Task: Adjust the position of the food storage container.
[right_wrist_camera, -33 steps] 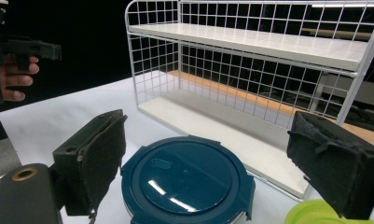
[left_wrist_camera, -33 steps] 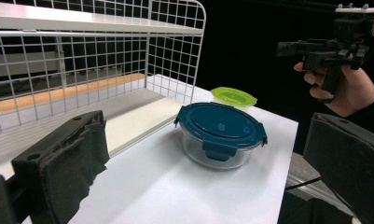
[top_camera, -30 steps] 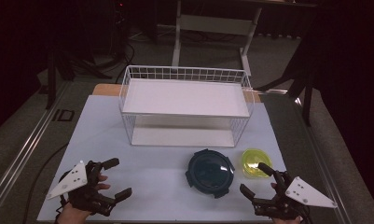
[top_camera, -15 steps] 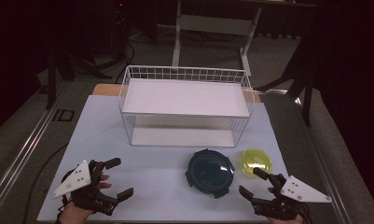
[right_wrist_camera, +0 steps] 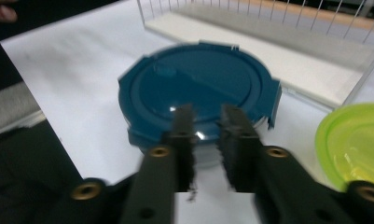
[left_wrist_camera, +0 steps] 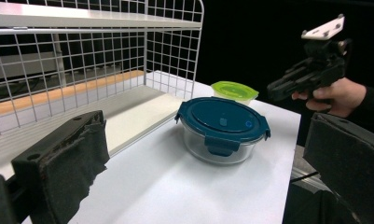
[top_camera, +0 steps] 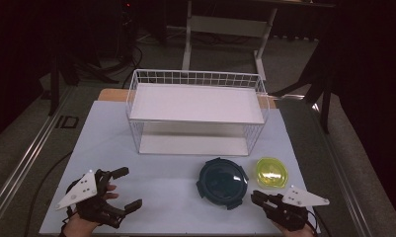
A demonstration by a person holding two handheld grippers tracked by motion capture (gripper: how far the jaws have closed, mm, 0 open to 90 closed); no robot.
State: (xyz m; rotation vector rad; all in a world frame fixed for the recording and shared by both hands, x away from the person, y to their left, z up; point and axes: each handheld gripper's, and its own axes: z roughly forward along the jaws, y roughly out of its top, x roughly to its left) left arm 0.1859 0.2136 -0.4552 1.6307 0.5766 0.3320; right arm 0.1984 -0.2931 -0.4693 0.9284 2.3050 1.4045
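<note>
- The left gripper [top_camera: 125, 188] sits at the near left of the white table [top_camera: 166, 177], its jaws spread wide with nothing between them and nothing touching them
- In the left gripper view the two black padded fingers [left_wrist_camera: 68, 163] stand far apart at either edge of the picture, and the teal-lidded round container [left_wrist_camera: 222, 128] lies well ahead of them, framed in the gap
- The right gripper [top_camera: 257, 197] is at the near right edge of the table, its jaws drawn close together with just a narrow slit left, gripping nothing
- In the right gripper view its fingertips [right_wrist_camera: 184, 116] point straight at the teal-lidded round container [right_wrist_camera: 198, 93]; the tips overlap the near rim of the lid in that view, but whether they touch it I cannot tell, as the picture is blurred
- From the high view the teal-lidded round container [top_camera: 222, 180] rests on the table just ahead of and to the left of the right gripper's tips, and well to the right of the left gripper's
- A yellow-green lidded container [top_camera: 272, 173] stands just ahead of the right gripper and just beside the teal one, to its right; the two look near but apart
- The white wire shelf rack [top_camera: 195, 111] stands beyond both containers, farther from either gripper's fingers
- The left gripper view also shows the person's right hand [left_wrist_camera: 331, 95] holding the right gripper raised above the table's far corner
</note>
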